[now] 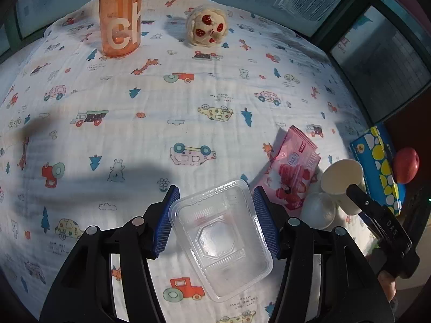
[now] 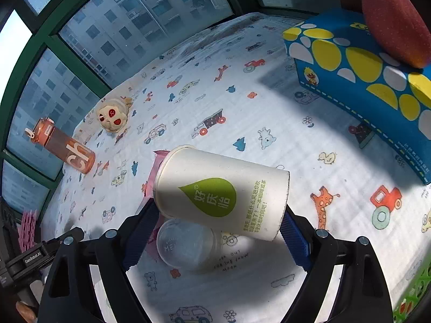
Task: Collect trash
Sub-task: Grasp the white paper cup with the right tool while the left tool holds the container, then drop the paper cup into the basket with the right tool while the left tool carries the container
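Left gripper [image 1: 215,220] clamps the clear plastic tray [image 1: 221,239], right gripper [image 2: 215,231] straddles the tipped paper cup [image 2: 221,193] near the cloth's right edge, unclenched; squeeze next, I'd say.

We see a worktop [image 1: 188,102] draped in a white cloth [image 2: 296,140] printed with cars, giraffes and trees. Green-framed windows [image 2: 80,40] curve along the upper left, showing apartment blocks [image 2: 150,2] outside. Sunlight falls across the cloth, with broad shadows toward the lower frame.

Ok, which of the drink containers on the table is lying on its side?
The white paper cup with the green leaf logo, lying tipped over between the right hand-held gripper fingers; the orange bottle stands upright.
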Motion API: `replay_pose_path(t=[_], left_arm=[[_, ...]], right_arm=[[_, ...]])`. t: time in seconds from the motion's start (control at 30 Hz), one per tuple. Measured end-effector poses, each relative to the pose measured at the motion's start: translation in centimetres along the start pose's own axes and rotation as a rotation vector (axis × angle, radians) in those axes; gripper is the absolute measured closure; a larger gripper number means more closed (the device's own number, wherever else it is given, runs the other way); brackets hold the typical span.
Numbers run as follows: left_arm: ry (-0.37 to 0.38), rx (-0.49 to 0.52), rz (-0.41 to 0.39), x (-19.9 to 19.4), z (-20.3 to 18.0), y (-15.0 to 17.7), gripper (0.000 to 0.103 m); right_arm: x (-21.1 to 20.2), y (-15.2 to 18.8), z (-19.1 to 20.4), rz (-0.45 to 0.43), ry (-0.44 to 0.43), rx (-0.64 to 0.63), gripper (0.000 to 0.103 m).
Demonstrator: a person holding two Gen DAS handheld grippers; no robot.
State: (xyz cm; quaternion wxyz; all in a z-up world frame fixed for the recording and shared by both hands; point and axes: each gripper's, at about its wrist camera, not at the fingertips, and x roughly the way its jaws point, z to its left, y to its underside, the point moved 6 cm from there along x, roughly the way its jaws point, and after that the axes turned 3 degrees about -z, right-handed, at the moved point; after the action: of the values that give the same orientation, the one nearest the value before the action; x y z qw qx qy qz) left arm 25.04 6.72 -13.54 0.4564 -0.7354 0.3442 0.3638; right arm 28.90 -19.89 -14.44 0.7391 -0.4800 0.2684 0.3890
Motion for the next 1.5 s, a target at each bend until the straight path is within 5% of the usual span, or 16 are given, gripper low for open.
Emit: replay_pose_path(t=[0.77,1.5], left_arm=[[0.171,0.217,0.023,-4.6,-11.5,7.2,0.047],[0.3,0.414,0.053,-7.3,-23.4,12.6,0.047]], right_arm=[[-17.3,5.6,-6.5,-0.16,0.052,0.009,0.02],[-27.3,9.5,-22.4,-0.249,0.374,0.151,0.02]])
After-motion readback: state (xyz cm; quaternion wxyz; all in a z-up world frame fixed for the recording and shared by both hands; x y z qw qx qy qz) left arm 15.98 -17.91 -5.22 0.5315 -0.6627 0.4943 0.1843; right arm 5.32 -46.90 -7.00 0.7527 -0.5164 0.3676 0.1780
